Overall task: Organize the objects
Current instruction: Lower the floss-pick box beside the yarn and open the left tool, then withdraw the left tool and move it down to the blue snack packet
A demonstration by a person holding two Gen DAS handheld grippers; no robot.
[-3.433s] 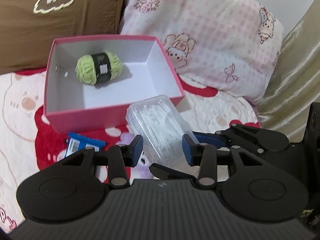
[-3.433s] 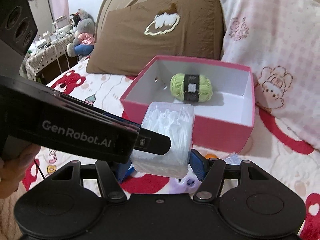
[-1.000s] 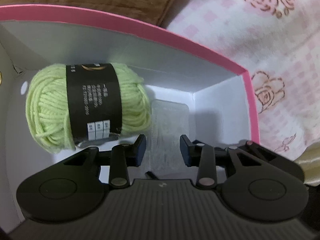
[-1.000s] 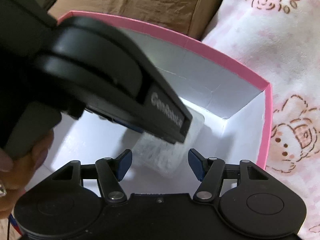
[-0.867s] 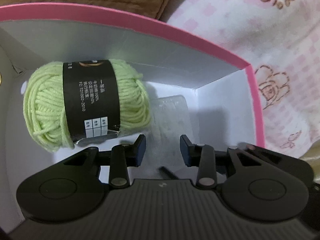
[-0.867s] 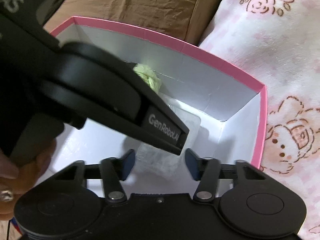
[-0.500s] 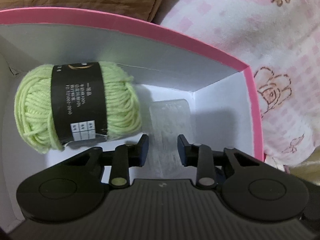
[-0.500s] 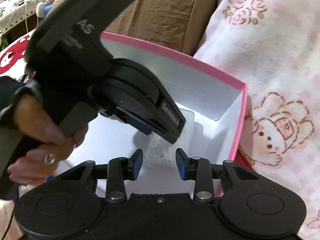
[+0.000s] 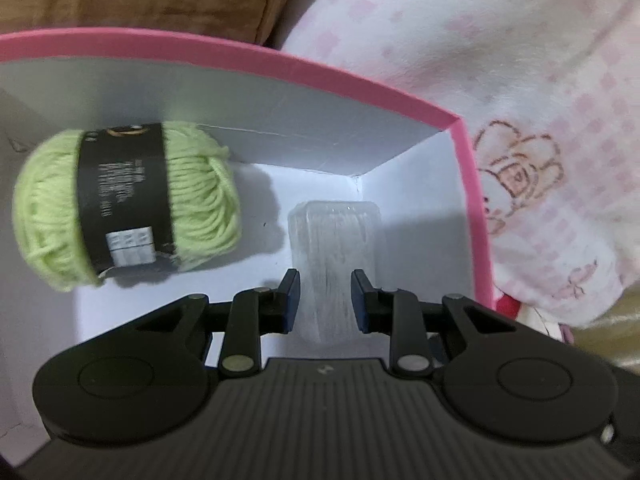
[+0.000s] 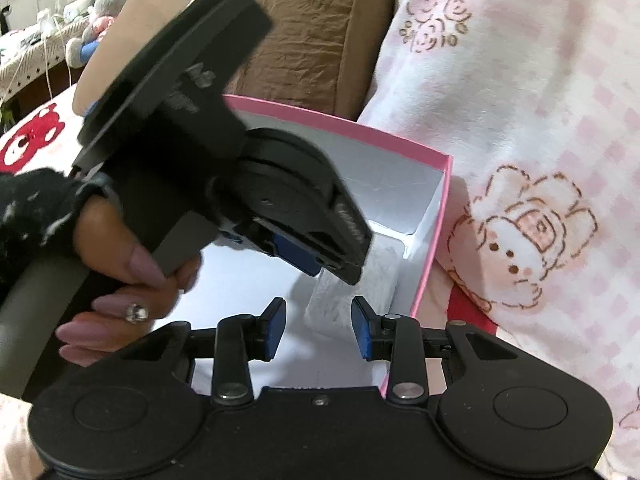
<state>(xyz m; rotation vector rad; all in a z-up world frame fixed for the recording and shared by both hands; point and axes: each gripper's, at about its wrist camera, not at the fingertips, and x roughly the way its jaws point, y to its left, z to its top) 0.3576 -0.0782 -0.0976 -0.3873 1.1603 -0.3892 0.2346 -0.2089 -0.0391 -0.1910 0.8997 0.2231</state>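
1. Clear plastic box of white picks is now down in the pink cardboard box's right back corner, beside the green yarn ball.
2. Both grippers let go: left gripper and right gripper are spread, backing off.
3. So that item's stowed, I'd say.

both tools parted, empty

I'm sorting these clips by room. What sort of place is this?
Probably a bedroom: a brown pillow and a pink patterned pillow lean behind the pink box, and stuffed toys sit behind.
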